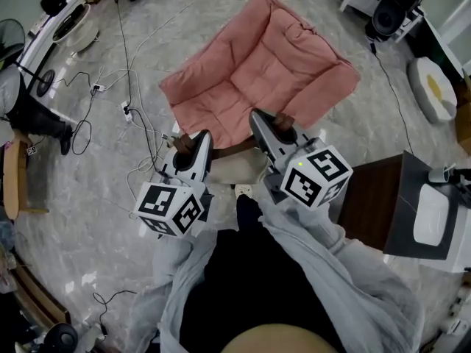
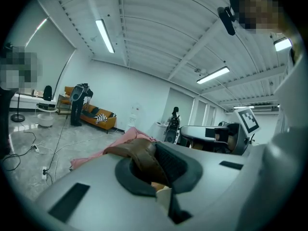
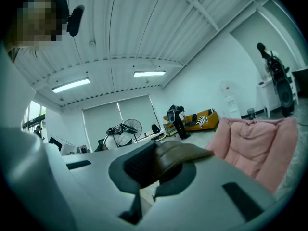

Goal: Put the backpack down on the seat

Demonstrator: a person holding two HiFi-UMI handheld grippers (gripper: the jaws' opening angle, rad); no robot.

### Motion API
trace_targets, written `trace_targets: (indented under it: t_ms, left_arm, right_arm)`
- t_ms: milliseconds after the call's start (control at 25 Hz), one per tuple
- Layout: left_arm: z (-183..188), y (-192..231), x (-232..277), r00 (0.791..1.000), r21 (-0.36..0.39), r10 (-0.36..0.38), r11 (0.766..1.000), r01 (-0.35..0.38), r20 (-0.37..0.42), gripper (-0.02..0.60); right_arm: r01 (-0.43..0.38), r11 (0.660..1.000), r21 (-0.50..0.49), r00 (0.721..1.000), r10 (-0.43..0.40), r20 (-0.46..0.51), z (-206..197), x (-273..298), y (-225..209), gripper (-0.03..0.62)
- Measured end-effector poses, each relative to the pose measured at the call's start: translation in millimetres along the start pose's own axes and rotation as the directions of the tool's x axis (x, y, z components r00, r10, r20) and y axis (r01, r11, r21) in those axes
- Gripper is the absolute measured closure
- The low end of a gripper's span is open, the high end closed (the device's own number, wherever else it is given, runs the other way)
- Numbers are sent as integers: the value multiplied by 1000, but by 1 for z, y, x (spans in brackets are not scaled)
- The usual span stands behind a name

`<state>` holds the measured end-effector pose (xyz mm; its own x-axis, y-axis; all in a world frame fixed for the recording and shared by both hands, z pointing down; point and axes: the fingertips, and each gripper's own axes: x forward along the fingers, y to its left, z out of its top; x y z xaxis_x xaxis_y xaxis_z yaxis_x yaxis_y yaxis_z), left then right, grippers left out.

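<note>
The pink cushioned seat (image 1: 257, 72) lies on the floor just beyond my two grippers. My left gripper (image 1: 184, 145) is shut on a brown leather strap (image 2: 143, 157) of the backpack. Beside it, my right gripper (image 1: 284, 128) is shut on another brown strap (image 3: 182, 153). A pale part of the backpack (image 1: 237, 170) shows between and below the grippers; most of the bag is hidden under them. In the left gripper view the seat (image 2: 126, 134) lies behind the strap. In the right gripper view the seat (image 3: 255, 141) rises at the right.
Cables and a power strip (image 1: 126, 112) trail over the floor left of the seat. A dark side table (image 1: 372, 201) with a white device (image 1: 430, 215) stands at my right. A person (image 1: 29, 112) is at the left edge. Far off are an orange sofa (image 2: 98, 117) and a fan (image 3: 127, 128).
</note>
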<state>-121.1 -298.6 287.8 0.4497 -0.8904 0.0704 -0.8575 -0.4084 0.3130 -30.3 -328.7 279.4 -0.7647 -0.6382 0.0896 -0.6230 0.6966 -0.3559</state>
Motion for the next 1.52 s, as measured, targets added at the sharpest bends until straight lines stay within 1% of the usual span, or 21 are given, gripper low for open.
trace_targets:
  t_ms: [240,440,640,760,920,1120,1280,1400,1520]
  left_arm:
    - [0,31,39,999,0,40,999,-40,-12,568]
    - [-6,56,66,997,3,69,998,-68,-29,568]
    - [-11,78,79,994,-10,105,994,-105,-27,568]
    - [-7,90,86,993,-14,117,993,-117,-20,568]
    - [-1,101,99,996,-1,93,996,-93,-16,568]
    - [0,115,126,998,-23,44,999,-45,-37,568]
    - [8,130,144,999,-40,21,999,-23,-45,568]
    - [6,136,155,998,-70,0,998,-4,-60,568]
    - [-12,142,167,994,-124,-24,992,10,-107,568]
  right_arm:
    - [-32,999,-15,999,32,-19,3,42,-33,588]
    - [-72,997,-6,997,71,-31,4,73,-52,586]
    - [-109,994,-9,994,109,-31,0,96,-63,588]
    - [-118,993,-1,992,118,-36,0,109,-67,588]
    - [-107,994,4,994,107,-38,2,123,-76,586]
    - [-53,998,36,997,54,-47,6,137,-97,588]
    - [-32,999,18,999,33,-38,18,158,-105,588]
    - [-1,999,36,999,3,-39,19,168,-119,586]
    - [40,994,102,998,-34,-55,7,179,-140,588]
